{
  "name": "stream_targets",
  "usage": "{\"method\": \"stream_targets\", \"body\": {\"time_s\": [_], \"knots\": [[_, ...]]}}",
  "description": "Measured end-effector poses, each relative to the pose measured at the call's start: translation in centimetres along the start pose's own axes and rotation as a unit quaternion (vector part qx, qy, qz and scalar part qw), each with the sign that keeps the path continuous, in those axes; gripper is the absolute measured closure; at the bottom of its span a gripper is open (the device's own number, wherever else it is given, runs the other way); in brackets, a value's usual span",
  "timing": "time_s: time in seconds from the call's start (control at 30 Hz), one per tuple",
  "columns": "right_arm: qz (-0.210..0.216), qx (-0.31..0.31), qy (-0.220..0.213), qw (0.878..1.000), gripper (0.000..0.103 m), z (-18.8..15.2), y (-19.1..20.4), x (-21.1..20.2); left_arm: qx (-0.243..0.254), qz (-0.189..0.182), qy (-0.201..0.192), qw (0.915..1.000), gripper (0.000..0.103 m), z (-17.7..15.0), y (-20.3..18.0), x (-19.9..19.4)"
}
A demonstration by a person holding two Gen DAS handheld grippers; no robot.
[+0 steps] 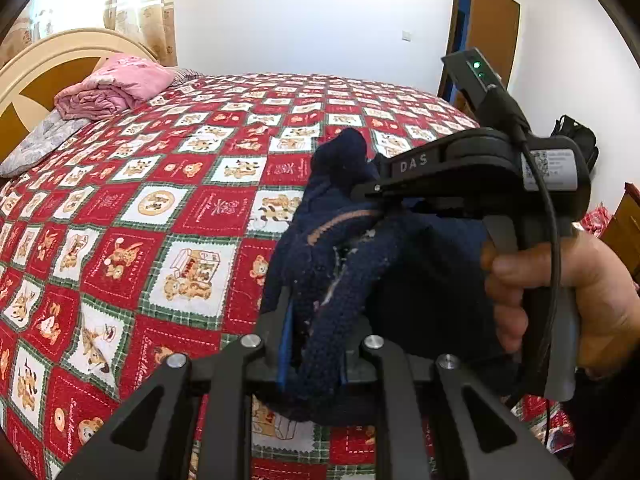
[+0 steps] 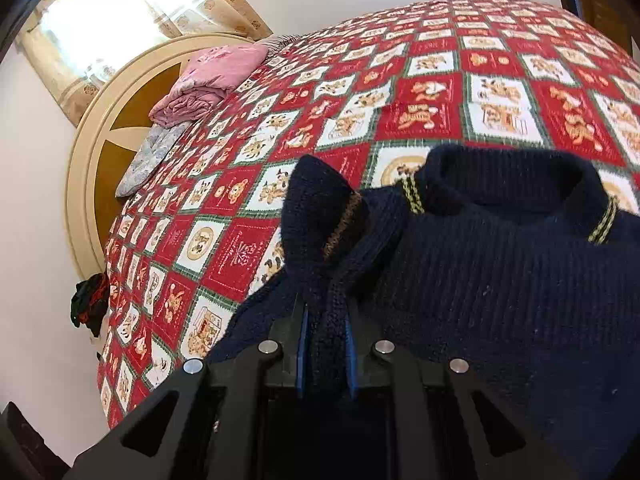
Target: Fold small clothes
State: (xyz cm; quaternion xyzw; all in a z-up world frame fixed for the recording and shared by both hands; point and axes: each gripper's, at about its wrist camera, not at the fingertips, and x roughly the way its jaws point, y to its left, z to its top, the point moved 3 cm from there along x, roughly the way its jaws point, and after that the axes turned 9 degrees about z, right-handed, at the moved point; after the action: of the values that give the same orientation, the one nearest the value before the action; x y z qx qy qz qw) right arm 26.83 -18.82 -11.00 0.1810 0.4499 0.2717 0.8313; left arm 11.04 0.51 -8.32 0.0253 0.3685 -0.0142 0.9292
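A small navy knitted sweater (image 2: 500,272) with tan stripes at collar and cuff hangs above the red patchwork bedspread (image 2: 400,80). My right gripper (image 2: 326,320) is shut on a bunched fold of the knit near the shoulder, blue pads on either side of it. In the left wrist view my left gripper (image 1: 316,320) is shut on another bunched fold of the same sweater (image 1: 340,240). The right gripper (image 1: 368,190) shows there too, held by a hand (image 1: 560,288), its fingers clamped on the knit just above and to the right.
The bedspread (image 1: 140,220) covers a large bed with a cream and brown headboard (image 1: 36,72). A folded pink blanket (image 1: 116,88) and a grey pillow (image 1: 40,144) lie at the head. A dark garment (image 2: 90,300) hangs off the bed's side. A brown door (image 1: 488,28) stands open.
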Motion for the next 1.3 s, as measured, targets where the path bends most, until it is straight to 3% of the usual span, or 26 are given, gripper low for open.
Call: {"method": "stream_targets", "body": {"time_s": [0.6, 0.9, 1.3], "knots": [[0.036, 0.029, -0.013, 0.999, 0.087, -0.4, -1.4, 0.3, 0.01, -0.003, 0.012, 0.9999, 0.085, -0.3, -0.9, 1.0], [0.064, 0.01, -0.051, 0.997, 0.087, 0.8, -0.6, -4.2, 0.017, -0.033, -0.002, 0.9993, 0.085, 0.5, -2.4, -0.7], [0.055, 0.04, -0.088, 0.994, 0.088, -0.8, -6.3, -11.5, 0.081, -0.105, -0.016, 0.991, 0.085, 0.5, -9.4, -2.6]]}}
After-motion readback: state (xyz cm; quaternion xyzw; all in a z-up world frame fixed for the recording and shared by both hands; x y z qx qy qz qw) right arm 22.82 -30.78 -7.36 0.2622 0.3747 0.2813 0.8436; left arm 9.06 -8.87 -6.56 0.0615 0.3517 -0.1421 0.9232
